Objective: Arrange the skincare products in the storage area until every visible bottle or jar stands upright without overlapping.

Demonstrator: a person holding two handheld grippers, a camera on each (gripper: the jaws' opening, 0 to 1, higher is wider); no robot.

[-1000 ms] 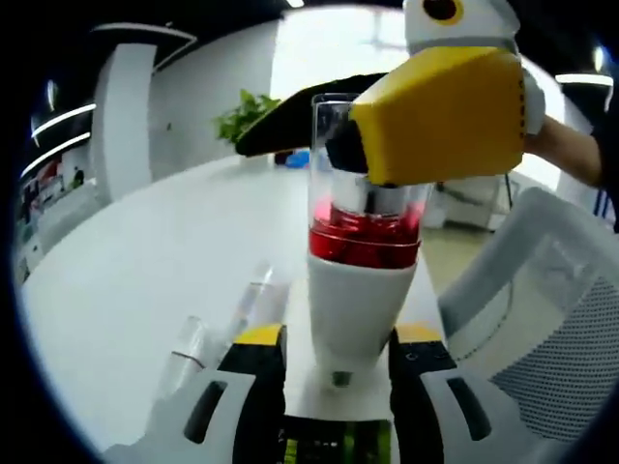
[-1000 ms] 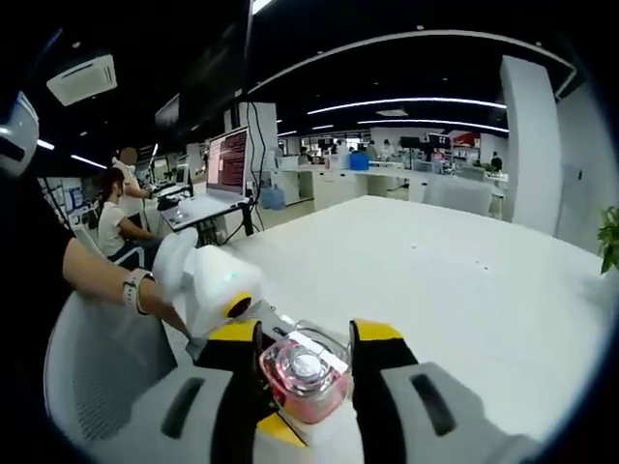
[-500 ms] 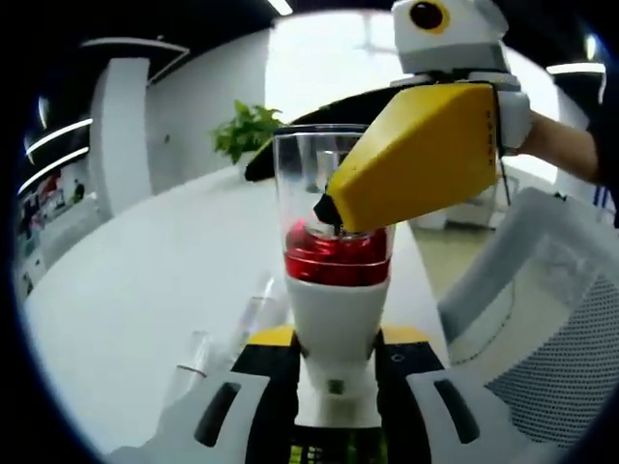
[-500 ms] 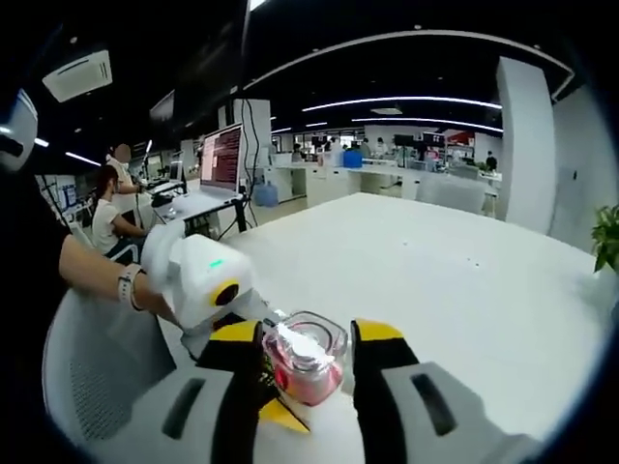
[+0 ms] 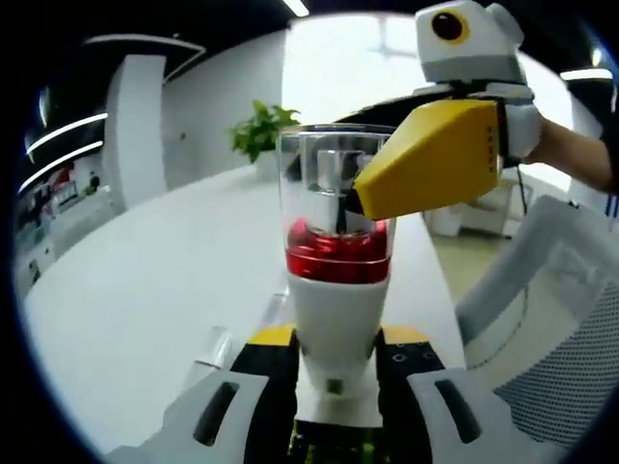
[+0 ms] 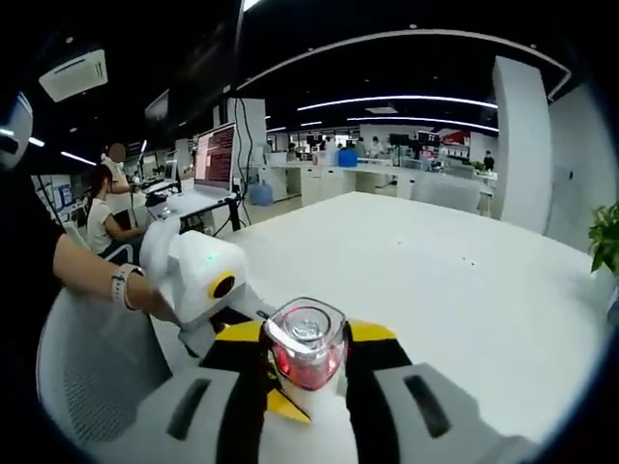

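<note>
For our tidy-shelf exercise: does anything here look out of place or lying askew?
Yes. A clear tube lies on its side on the white table, left of the left tongs, not upright. The red-and-white bottle is gripped by both tongs, the right tongs at its clear cap.

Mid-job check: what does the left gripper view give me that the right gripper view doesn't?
Left gripper view: the bottle side-on, white body, red band, clear cap, and a clear tube lying on the table. Right gripper view: the cap from above, a monitor, a seated person. Both: left claw and right claw shut on that bottle, the table.
</note>
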